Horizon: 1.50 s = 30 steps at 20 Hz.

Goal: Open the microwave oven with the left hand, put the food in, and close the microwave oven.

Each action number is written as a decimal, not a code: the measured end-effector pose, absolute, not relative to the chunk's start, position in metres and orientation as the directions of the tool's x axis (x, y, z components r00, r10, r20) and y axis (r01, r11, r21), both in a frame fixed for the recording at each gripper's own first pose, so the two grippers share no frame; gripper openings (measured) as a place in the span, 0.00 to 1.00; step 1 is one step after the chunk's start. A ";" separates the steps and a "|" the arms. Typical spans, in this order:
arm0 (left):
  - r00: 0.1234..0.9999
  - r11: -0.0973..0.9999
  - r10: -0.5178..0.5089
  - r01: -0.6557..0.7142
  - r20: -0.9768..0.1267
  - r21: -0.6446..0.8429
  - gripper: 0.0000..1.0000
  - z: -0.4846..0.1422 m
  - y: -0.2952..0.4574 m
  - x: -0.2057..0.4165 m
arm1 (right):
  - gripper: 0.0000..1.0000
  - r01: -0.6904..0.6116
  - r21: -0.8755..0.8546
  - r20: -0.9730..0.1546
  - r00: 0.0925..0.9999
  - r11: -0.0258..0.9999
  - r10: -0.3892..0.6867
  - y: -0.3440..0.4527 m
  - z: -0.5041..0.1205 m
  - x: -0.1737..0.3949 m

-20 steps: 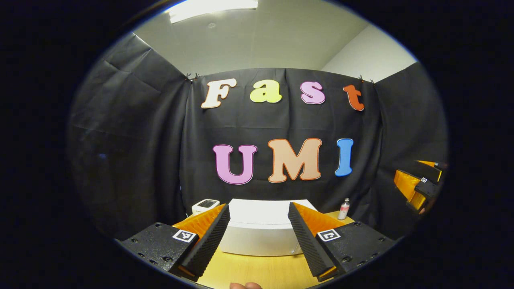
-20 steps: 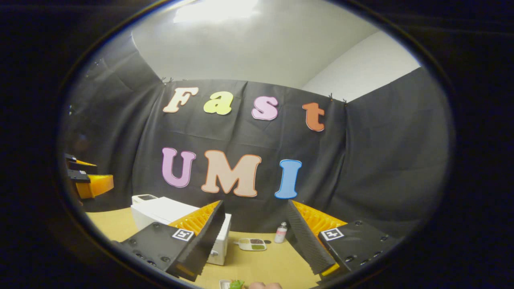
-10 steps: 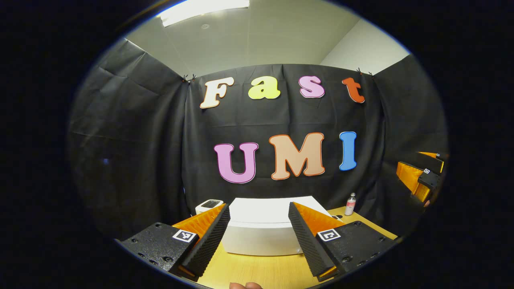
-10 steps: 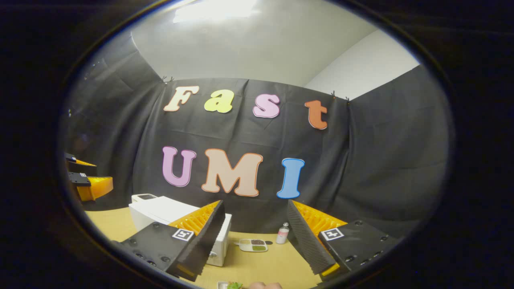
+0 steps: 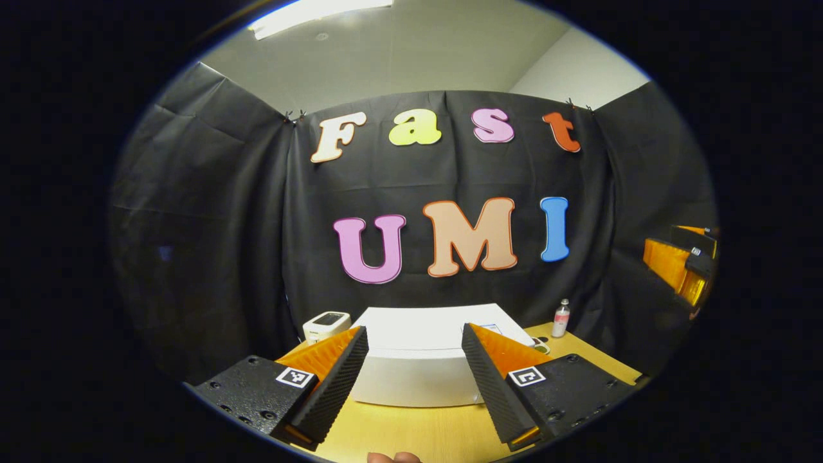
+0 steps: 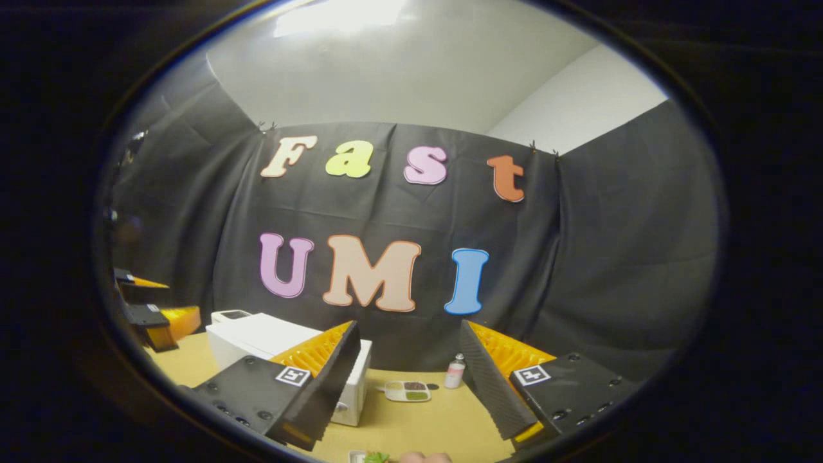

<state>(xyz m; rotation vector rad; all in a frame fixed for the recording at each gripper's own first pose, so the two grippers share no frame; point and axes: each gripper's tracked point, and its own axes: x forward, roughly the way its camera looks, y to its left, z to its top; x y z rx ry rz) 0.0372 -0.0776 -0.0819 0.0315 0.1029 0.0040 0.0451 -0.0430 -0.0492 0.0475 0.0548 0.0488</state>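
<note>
your left gripper [image 5: 415, 379] is held above the wooden table [image 5: 411, 434] with its fingers [image 5: 334, 386] spread wide; nothing sits between them and they touch nothing. seen through that gap, the white microwave oven [image 5: 418, 366] stands on the table straight ahead, near but apart from the fingertips, its door shut as far as the left gripper view shows. a small white device [image 5: 326, 323] sits just beside the oven's far left corner, and a small bottle [image 5: 561, 317] stands toward the back right of the table. your right gripper [image 6: 411, 379] is likewise spread wide and holds nothing, clear of the table. in the right gripper view the oven [image 6: 257, 337] lies to the left, partly behind that gripper's own left finger [image 6: 328, 379], and a divided tray of food [image 6: 407, 390] rests on the table between the fingers, well beyond them, just beside the bottle [image 6: 455, 372]. a bit of green food on a white dish [image 6: 370, 457] shows at the bottom edge, next to a fingertip of your hand [image 6: 424, 458]. each gripper appears at the far edge of the other's view: the right one [image 5: 681, 270] and the left one [image 6: 151, 315], both apart from the oven.
</note>
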 end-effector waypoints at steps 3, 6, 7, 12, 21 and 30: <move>0.998 0.999 -0.035 0.035 -0.058 0.008 0.95 -0.095 -0.096 0.045 | 0.97 -0.033 0.052 -0.052 0.998 0.998 0.035 -0.053 -0.051 0.045; 0.996 0.996 -0.082 0.081 -0.035 -0.029 0.94 -0.116 -0.123 0.057 | 0.97 -0.016 0.057 -0.063 0.998 0.998 0.020 -0.063 -0.055 0.044; 0.995 0.995 -0.094 0.093 -0.024 -0.038 0.94 -0.121 -0.129 0.061 | 0.97 -0.009 0.049 -0.063 0.998 0.999 0.012 -0.069 -0.055 0.042; 0.980 0.988 -0.143 0.149 -0.138 0.029 0.94 -0.191 -0.159 0.085 | 0.97 0.040 0.011 -0.074 0.996 0.999 -0.039 -0.095 -0.059 0.034; 0.914 0.978 -0.178 0.204 -0.364 0.035 0.95 -0.300 -0.199 0.125 | 0.96 0.145 -0.088 -0.114 0.981 0.986 -0.155 -0.154 -0.064 0.014; 0.864 0.982 -0.171 0.186 -0.474 -0.015 0.95 -0.356 -0.215 0.142 | 0.97 0.163 -0.110 -0.173 0.968 0.980 -0.181 -0.172 -0.074 0.005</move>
